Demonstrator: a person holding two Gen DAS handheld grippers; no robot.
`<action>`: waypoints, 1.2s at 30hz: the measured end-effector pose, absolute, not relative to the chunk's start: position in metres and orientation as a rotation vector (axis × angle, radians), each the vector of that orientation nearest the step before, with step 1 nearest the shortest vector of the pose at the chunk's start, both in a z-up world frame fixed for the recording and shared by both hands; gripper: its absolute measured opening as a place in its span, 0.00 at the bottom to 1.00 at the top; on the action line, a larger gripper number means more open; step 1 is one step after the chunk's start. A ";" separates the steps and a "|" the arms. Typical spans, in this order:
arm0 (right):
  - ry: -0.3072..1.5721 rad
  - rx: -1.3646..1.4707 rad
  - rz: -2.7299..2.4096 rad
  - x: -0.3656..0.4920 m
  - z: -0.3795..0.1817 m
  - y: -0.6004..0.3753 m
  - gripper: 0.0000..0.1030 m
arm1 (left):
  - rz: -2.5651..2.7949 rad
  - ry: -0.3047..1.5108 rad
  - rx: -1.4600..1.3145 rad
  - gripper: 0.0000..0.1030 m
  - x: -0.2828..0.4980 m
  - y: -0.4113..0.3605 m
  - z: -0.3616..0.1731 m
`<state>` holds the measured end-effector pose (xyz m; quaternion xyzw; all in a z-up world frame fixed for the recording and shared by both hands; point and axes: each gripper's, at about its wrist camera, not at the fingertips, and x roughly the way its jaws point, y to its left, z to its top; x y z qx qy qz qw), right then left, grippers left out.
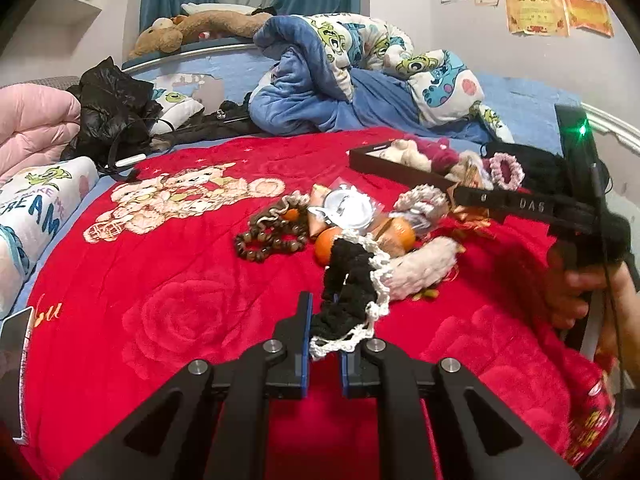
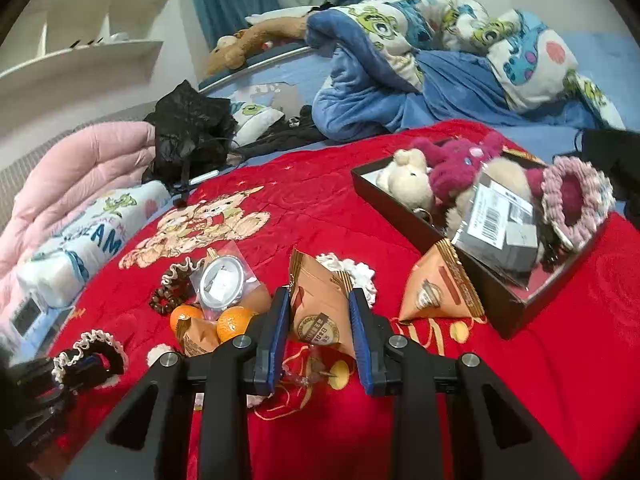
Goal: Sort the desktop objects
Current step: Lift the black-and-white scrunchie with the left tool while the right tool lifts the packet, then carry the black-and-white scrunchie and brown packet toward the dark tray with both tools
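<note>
Red plush blanket (image 2: pixel 520 380) over a bed, on it two oranges (image 2: pixel 232 322), bead bracelet (image 1: pixel 266 240), orange snack packets (image 2: pixel 438 290), open dark box (image 2: pixel 496 304) (holding soft toys), black jacket (image 1: pixel 110 108) at the far edge

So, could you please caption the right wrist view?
Right gripper closes around an orange snack packet beside the dark box.

Two oranges (image 2: pixel 186 317), three snack packets (image 2: pixel 320 316), one bead bracelet (image 1: pixel 266 240), one box (image 2: pixel 496 296), two plush toys (image 2: pixel 408 178)

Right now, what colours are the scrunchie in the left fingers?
Black with a white lace edge: the scrunchie shows best in the left wrist view.
</note>
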<state>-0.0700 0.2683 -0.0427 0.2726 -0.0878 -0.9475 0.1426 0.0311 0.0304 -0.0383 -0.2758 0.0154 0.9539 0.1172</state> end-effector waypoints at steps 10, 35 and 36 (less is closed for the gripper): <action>-0.237 0.733 -2.738 -0.048 -0.036 0.281 0.28 | 2.738 0.060 -0.765 0.11 0.034 0.070 -0.024; -0.323 0.744 -2.953 0.044 -0.032 0.411 0.28 | 2.481 0.200 -0.729 0.11 0.047 0.253 -0.010; -0.315 0.741 -2.955 0.046 -0.032 0.412 0.28 | 2.475 0.190 -0.731 0.11 0.046 0.256 -0.009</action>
